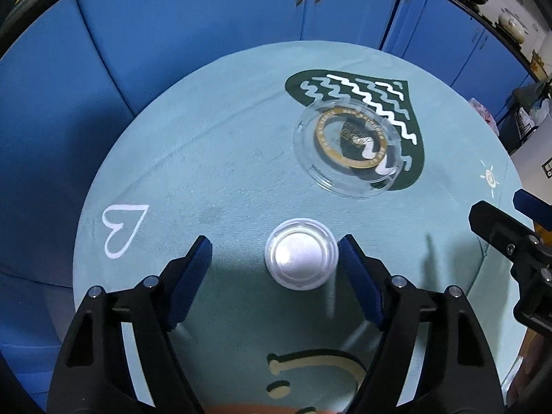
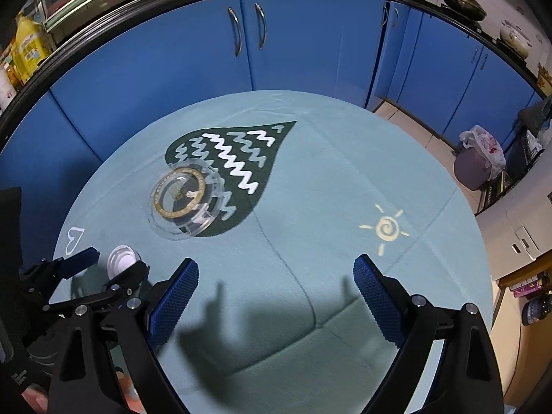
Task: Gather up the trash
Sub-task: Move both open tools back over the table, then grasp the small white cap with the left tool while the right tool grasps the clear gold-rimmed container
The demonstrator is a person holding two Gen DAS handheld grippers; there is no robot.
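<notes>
The left claw [image 1: 276,252] hangs over the round table [image 1: 214,158] with its jaws apart around a small white lid [image 1: 301,253], which lies flat on the teal cloth; the right-hand pad sits just beside the lid's rim and the other stands clear of it. The right claw [image 2: 276,276] is spread wide above bare cloth and grips nothing. A clear round container [image 1: 350,148] rests farther back, on the dark leaf-shaped print.
</notes>
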